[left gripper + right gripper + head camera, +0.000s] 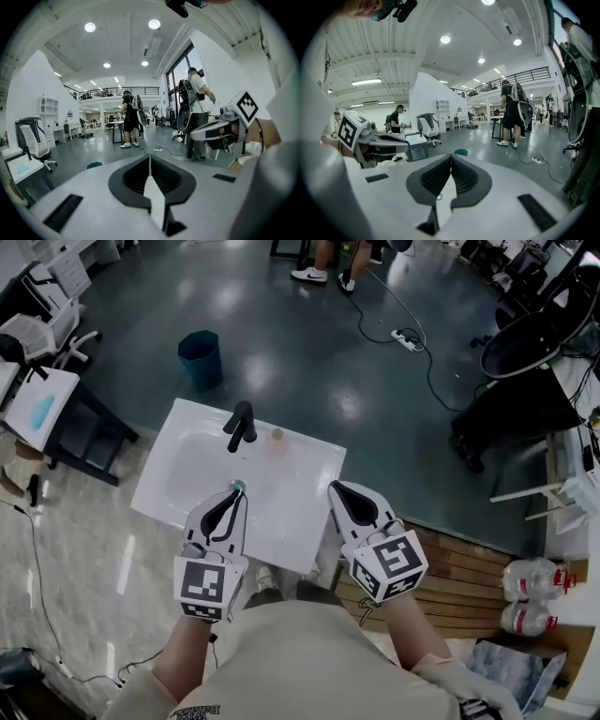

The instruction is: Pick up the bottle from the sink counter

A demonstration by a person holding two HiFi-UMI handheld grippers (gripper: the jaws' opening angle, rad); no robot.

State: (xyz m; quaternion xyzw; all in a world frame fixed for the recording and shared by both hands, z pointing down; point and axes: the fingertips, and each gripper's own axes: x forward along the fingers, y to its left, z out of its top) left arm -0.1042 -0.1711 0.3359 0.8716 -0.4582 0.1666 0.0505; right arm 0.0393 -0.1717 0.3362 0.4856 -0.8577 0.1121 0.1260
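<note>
Bottle (277, 441) stands beside the faucet (241, 426) at the far edge of the bench (302, 514). My left tool (234, 489) and right tool (336, 489) are closed and empty, so I open the right one before reaching.

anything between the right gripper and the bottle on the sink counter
Nothing visible does. The bottle stands just right of the faucet; only bare sink counter lies between it and the right gripper, whose jaws are shut.

From the head, steeply down onto the worktop (298, 521); in both gripper views, low and level across the hall; shared throughout: teal bin (201, 359).
</note>
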